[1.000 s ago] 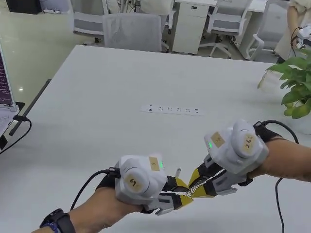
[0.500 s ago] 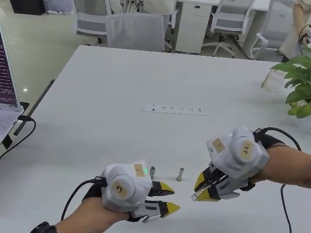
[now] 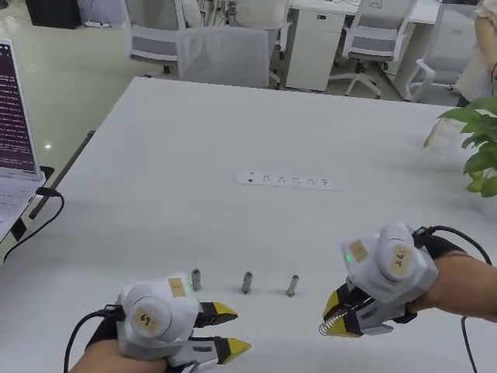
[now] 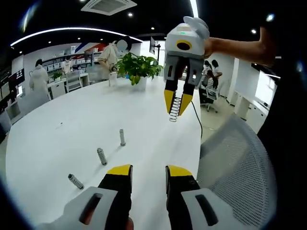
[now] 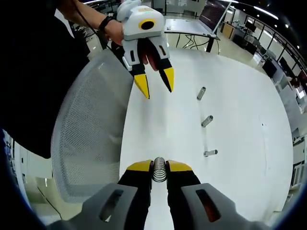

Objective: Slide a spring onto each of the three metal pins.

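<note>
Three short metal pins stand in a row on the white table. The left pin and the middle pin look ribbed, as if wearing springs; the right pin looks bare. My right gripper is shut on a spring, right of the bare pin and nearer to me. In the right gripper view the spring stands upright between the yellow tips of that gripper. My left gripper is open and holds nothing, in front of the left pin. The left gripper view has its own jaws apart, the bare pin and the right gripper beyond.
A white power strip lies mid-table. A laptop with cables sits at the left edge and a green plant at the right. Office chairs stand beyond the far edge, and a mesh chair is close to me.
My left gripper has pulled away to the left from the right gripper, which still holds the spring. The right gripper has shifted slightly right. The row of pins now shows between them.
</note>
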